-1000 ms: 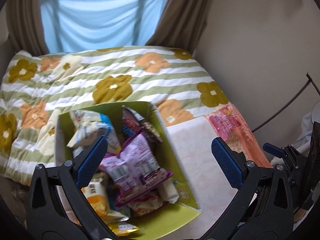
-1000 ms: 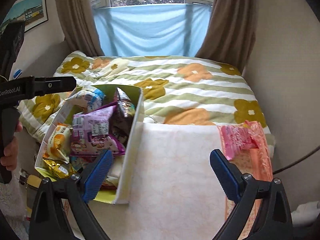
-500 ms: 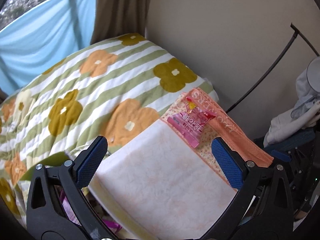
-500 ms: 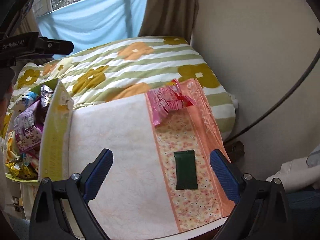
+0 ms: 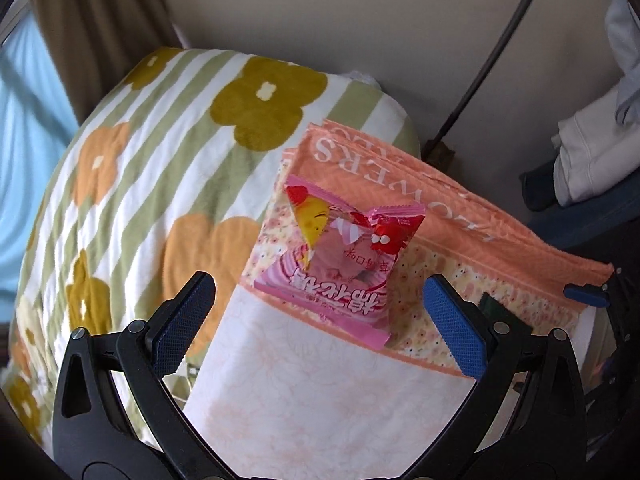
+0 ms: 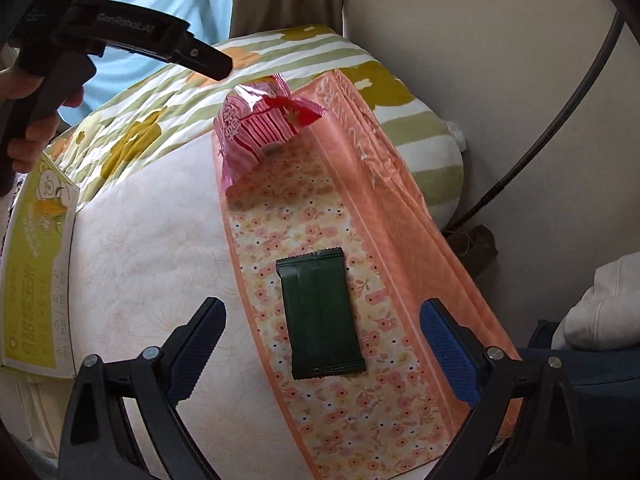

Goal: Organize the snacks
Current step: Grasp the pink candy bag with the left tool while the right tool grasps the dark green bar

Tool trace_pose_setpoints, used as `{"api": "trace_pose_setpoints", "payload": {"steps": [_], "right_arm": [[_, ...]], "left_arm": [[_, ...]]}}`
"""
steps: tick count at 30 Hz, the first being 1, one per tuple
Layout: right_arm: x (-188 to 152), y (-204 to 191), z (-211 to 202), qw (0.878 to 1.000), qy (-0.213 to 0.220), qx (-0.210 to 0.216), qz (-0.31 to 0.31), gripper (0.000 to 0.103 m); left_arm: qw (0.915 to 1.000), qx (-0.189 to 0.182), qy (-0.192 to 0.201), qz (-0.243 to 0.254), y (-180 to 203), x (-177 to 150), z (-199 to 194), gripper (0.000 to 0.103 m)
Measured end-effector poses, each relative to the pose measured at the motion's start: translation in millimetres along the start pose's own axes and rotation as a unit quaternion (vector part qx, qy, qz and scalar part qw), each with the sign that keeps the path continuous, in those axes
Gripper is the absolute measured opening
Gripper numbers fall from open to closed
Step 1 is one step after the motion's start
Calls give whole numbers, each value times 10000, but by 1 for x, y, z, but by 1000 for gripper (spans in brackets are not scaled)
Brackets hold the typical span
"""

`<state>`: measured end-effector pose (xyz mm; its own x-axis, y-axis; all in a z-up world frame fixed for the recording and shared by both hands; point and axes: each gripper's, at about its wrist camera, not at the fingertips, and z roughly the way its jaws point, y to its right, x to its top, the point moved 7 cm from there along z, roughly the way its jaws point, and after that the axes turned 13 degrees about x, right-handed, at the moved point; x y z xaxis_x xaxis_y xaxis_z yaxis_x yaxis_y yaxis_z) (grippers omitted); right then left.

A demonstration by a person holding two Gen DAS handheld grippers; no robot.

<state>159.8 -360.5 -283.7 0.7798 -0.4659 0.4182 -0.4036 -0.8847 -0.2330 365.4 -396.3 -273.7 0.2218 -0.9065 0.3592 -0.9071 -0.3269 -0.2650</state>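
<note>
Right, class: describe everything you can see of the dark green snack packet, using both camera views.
The dark green packet is a flat, oblong wrapper of matte foil or plastic, sealed, with crimped zigzag ends and a lengthwise back seam facing up; no print is visible. It lies flat on the floral band of the peach cloth, long axis running away from the camera, nearer than the pink snack bag and apart from it. It sits ahead of the open right gripper, untouched. The left view shows only a corner.

A flowered blanket [image 5: 168, 152] lies beyond the claw; curtain [image 5: 96, 28] far left, hoodie [image 5: 592, 144] right.
</note>
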Motion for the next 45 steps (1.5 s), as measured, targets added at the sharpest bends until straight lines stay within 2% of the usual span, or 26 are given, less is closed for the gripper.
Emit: {"api": "trace_pose_setpoints", "payload": {"steps": [4,10,11,12,14,16,22,29,35,39,45], "right_arm": [[-3,5,20,9998,-174,-88,-41,96],[-3,11,34,9998,-195,-21,16,91],[-4,11,37,9998,-208,-30,-18,89],[-4,12,39,9997,-226,-38,-45,87],[-7,12,44,9996,-286,2,-19,84],[-9,13,48,9994,-341,100,42,78],[-10,12,52,9992,-378,89,-48,74],[-14,12,49,9992,-333,-105,-198,62],[-22,3,47,9989,-285,-42,-377,43],[-21,4,43,9992,-246,4,-319,42],[-6,0,19,9990,60,-74,-427,42]], "left_arm": [[9988,45,-211,431,18,4,32,103],[9973,-96,-500,529,23,2,67,102],[9969,-97,-538,565,24,1,71,98],[9965,-114,-583,588,25,1,75,89],[9960,-27,-615,647,26,0,82,85],[9961,-50,-583,667,27,0,82,85],[9964,-21,-581,614,26,0,82,77],[9966,66,-619,544,26,-5,75,74],[9966,77,-676,468,27,-9,67,73],[9967,148,-682,411,23,-14,58,72],[9983,272,-504,147,5,-14,22,72]]}}
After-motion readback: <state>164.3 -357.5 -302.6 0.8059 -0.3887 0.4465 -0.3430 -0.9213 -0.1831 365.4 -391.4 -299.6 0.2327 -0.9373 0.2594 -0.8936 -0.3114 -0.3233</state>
